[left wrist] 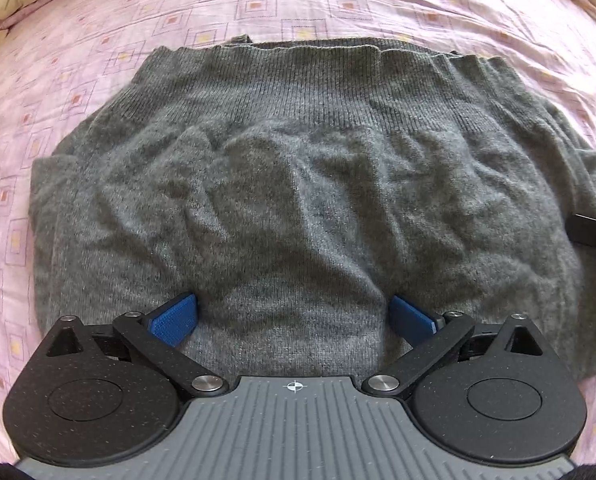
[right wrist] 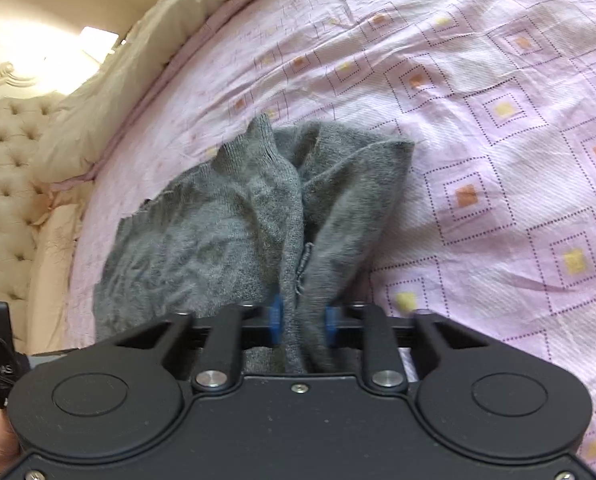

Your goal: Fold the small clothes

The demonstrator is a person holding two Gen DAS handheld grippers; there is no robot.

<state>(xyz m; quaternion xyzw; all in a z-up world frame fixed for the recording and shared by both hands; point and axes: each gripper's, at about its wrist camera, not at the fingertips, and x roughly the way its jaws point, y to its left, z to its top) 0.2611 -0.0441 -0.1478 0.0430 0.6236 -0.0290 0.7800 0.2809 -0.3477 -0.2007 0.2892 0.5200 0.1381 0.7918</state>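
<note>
Here, one grey sweater (left wrist: 298,184) on bedsheet (left wrist: 77,60), left gripper (left wrist: 293,316) spread wide, empty, right gripper (right wrist: 301,320) pinching sweater.

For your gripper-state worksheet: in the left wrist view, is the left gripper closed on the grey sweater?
No, the left gripper stands open, blue pads apart on the grey sweater.

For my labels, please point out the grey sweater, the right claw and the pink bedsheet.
grey sweater (left wrist: 298,184): left wrist view, wrinkled middle.
right claw (right wrist: 301,320): right wrist view, between its blue pads, shut on the knit.
pink bedsheet (right wrist: 498,160): right wrist view, bare patterned part.
</note>
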